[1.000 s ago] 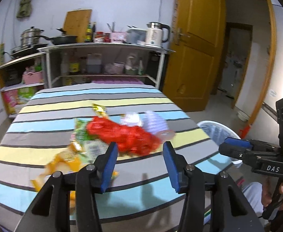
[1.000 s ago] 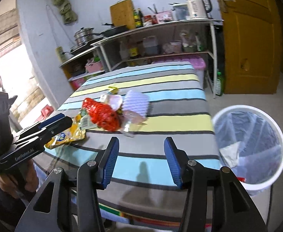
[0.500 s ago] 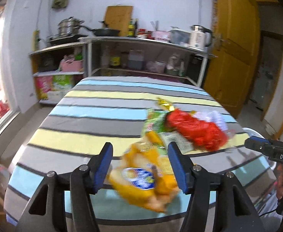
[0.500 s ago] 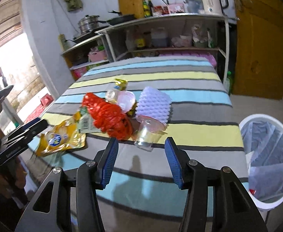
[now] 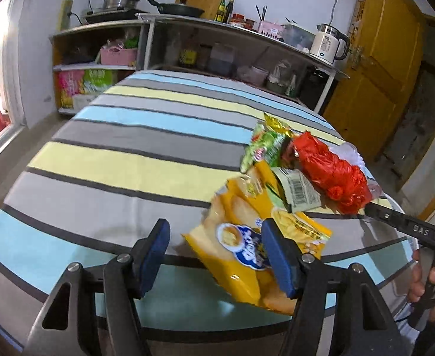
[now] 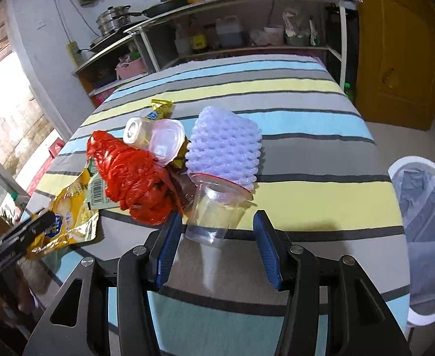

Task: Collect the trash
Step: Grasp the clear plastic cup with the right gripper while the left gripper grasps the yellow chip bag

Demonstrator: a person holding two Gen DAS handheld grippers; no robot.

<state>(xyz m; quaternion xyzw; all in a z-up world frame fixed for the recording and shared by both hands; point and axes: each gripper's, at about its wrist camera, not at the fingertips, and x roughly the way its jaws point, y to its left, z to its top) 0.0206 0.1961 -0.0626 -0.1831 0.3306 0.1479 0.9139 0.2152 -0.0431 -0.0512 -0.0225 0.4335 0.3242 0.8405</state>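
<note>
On the striped tablecloth [image 5: 146, 160] a heap of trash lies near the edge. The left gripper [image 5: 214, 255], jaws just widened and gripping nothing, hangs over the yellow snack bag [image 5: 247, 237]. The right gripper [image 6: 217, 249] stands released, a clear plastic cup [image 6: 214, 213] just ahead of its pads, the white bin [image 6: 425, 231] beside the table.
</note>
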